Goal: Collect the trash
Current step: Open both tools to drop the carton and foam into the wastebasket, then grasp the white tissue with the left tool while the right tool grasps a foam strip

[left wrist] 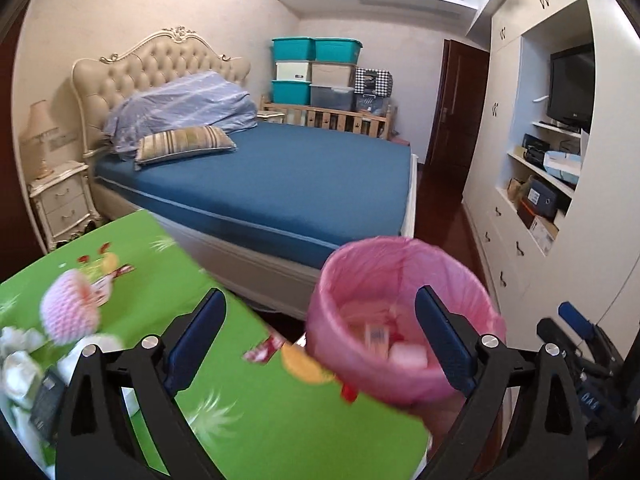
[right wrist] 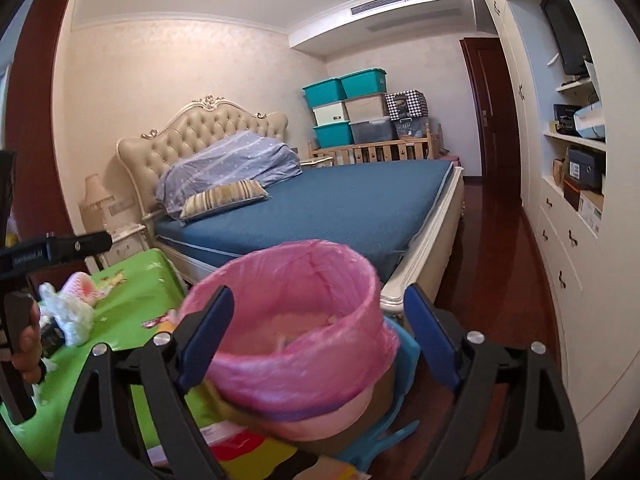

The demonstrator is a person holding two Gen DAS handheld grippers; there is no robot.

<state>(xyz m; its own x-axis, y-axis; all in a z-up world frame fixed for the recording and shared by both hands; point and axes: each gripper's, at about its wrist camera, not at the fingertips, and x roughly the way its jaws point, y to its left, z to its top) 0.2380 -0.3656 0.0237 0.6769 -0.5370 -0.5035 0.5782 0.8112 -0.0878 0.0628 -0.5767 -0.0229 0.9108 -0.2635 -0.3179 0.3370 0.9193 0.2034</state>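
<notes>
A bin lined with a pink bag [left wrist: 404, 276] stands just off the corner of the green table [left wrist: 280, 412]. Blurred white and red scraps [left wrist: 384, 340] lie inside it. My left gripper [left wrist: 320, 296] hangs open over the table corner and the bin's near rim, with nothing between its fingers. A pink foam net [left wrist: 70, 312], crumpled white tissue [left wrist: 16, 356], a dark packet [left wrist: 46, 404] and a red wrapper [left wrist: 266, 350] lie on the table. My right gripper [right wrist: 318, 292] is open in front of the bin [right wrist: 292, 320], holding nothing.
A blue-sheeted bed [left wrist: 280, 184] fills the room behind the bin. White cabinets with shelves [left wrist: 532, 184] line the right wall across a strip of dark wood floor [right wrist: 500, 280]. The bin rests on something brown over a blue plastic piece [right wrist: 404, 360]. A hand [right wrist: 28, 344] holds the left gripper.
</notes>
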